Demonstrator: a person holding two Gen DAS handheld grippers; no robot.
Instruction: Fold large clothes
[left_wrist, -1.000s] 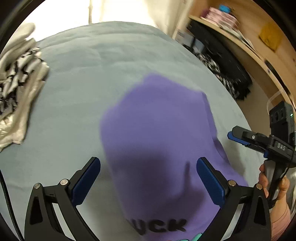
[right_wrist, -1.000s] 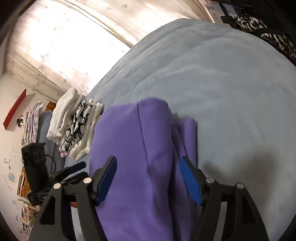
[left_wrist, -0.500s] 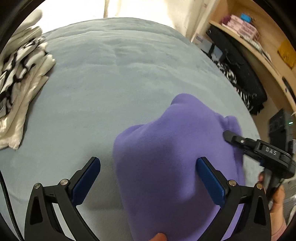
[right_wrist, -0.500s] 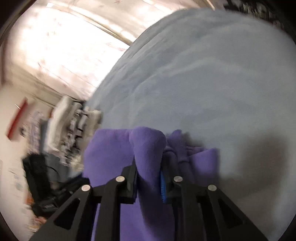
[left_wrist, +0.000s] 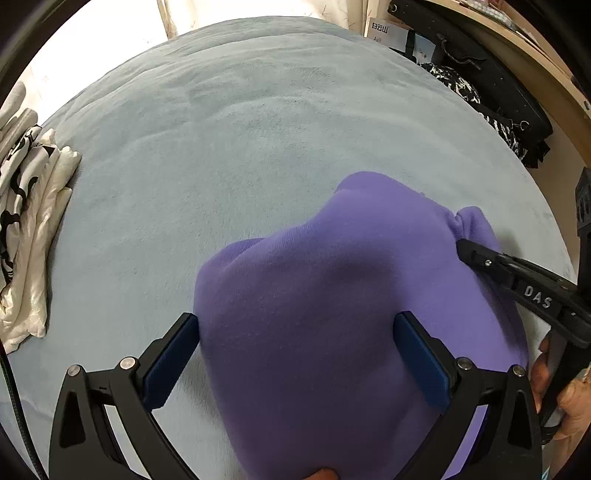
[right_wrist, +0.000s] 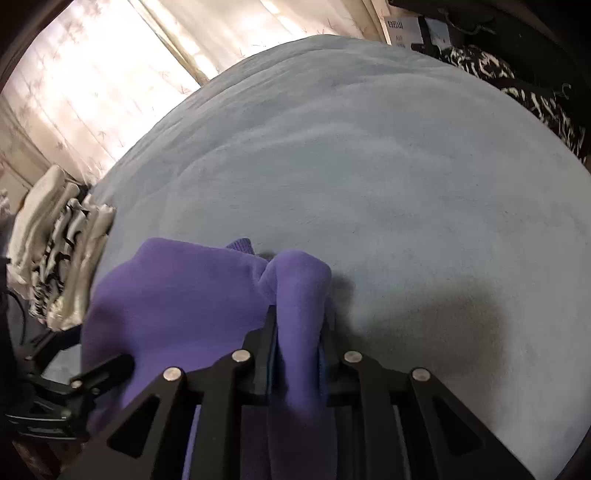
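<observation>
**Purple top half folded, stack waiting**

On the left we see a stack of folded clothes on the bed. Our left gripper straddles the bunched purple top, jaws wide apart, holding nothing. Our right gripper pinches a fold. We judge flattening and stacking remain.

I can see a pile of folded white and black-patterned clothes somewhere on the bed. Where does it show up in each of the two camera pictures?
Left wrist view: the folded clothes pile lies at the far left edge, on the blue blanket.
Right wrist view: the pile sits at the left edge, beside the purple garment.
Shared landmark: the purple garment, low in both pictures.
</observation>
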